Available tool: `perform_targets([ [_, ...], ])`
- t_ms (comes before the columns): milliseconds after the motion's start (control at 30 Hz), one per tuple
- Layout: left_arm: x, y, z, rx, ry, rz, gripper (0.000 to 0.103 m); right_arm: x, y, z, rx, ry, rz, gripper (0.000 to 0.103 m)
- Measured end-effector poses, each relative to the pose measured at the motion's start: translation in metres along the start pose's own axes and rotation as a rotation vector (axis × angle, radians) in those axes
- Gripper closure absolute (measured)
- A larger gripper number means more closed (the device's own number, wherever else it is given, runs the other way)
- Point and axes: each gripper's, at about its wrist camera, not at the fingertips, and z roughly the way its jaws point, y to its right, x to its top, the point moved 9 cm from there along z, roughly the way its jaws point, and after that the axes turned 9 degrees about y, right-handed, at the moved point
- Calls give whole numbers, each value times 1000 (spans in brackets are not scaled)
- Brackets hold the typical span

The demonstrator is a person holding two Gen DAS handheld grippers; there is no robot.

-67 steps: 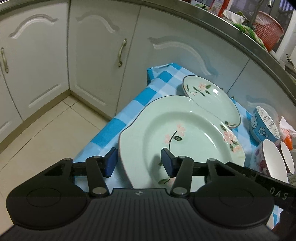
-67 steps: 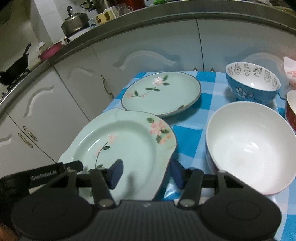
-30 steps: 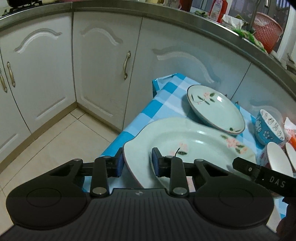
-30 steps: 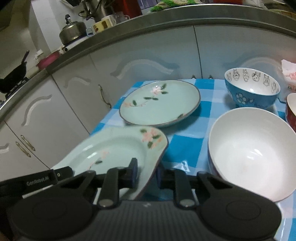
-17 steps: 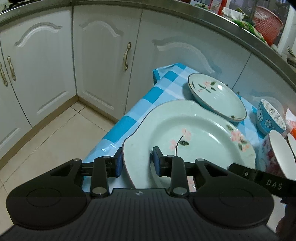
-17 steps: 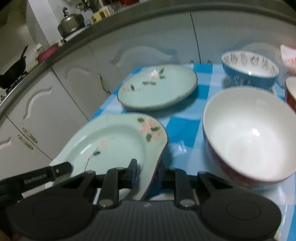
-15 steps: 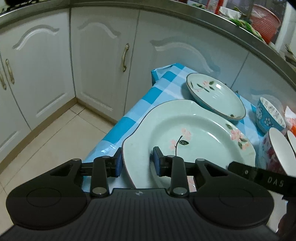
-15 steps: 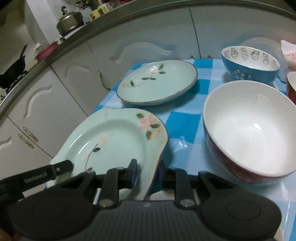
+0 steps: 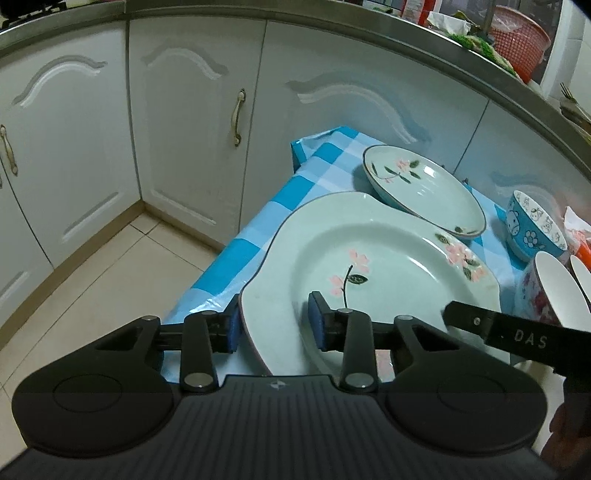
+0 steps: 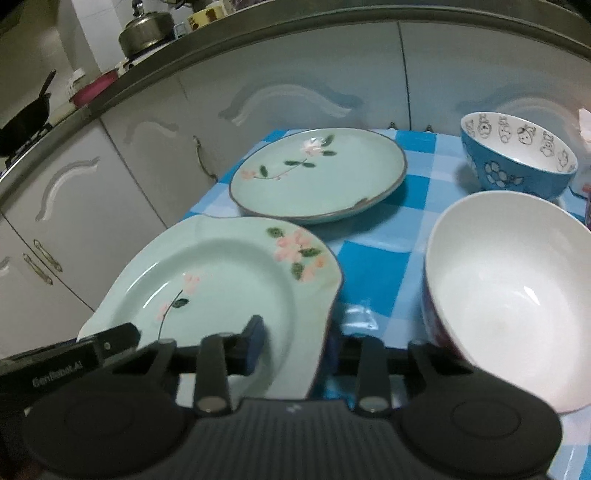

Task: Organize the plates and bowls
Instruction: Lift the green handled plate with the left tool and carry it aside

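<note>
- The large pale-green plate [image 9: 388,266] with pink flowers and a scalloped rim lay on the bench [image 9: 280,199], which wore a blue-and-white checked cloth, at the corner nearest the white cabinet doors [image 9: 192,122].
- The left gripper [image 9: 275,321] straddled the plate's near-left rim, one blue pad outside the edge and one over the well. Its jaws were opening, with a visible gap at the inner pad, so the rim sat between them unpinched.
- The right gripper [image 10: 291,341] straddled the same plate's near-right rim. Its jaws were opening too; the inner pad stood clear of the rim, and the outer pad was mostly hidden behind the edge.
- A smaller round green plate [image 10: 317,173] with a dark rim sat just behind the large one. In the left wrist view their edges overlapped, but I could not tell whether they touched.
- A big bowl [image 10: 517,295], white inside with a floral outside, stood to the right of the large plate.
- A blue bowl [image 10: 517,155] with cartoon figures inside its rim stood behind it, near the cabinets.
- A kettle [image 10: 146,31] and a dark pan [image 10: 26,114] sat on the far worktop.
</note>
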Motion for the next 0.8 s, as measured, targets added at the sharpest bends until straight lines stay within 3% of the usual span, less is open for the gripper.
perform_targets([
  [233,12,3,-8,-1,49,13,69,5,-2,-13,-4,59,-21,81],
  [467,9,7,-18,-16,38,-25,70,15,-4,-30,6,99,-33,81],
  [800,35,43,-59,-77,113,9,72,26,2,-73,0,167,-10,80],
])
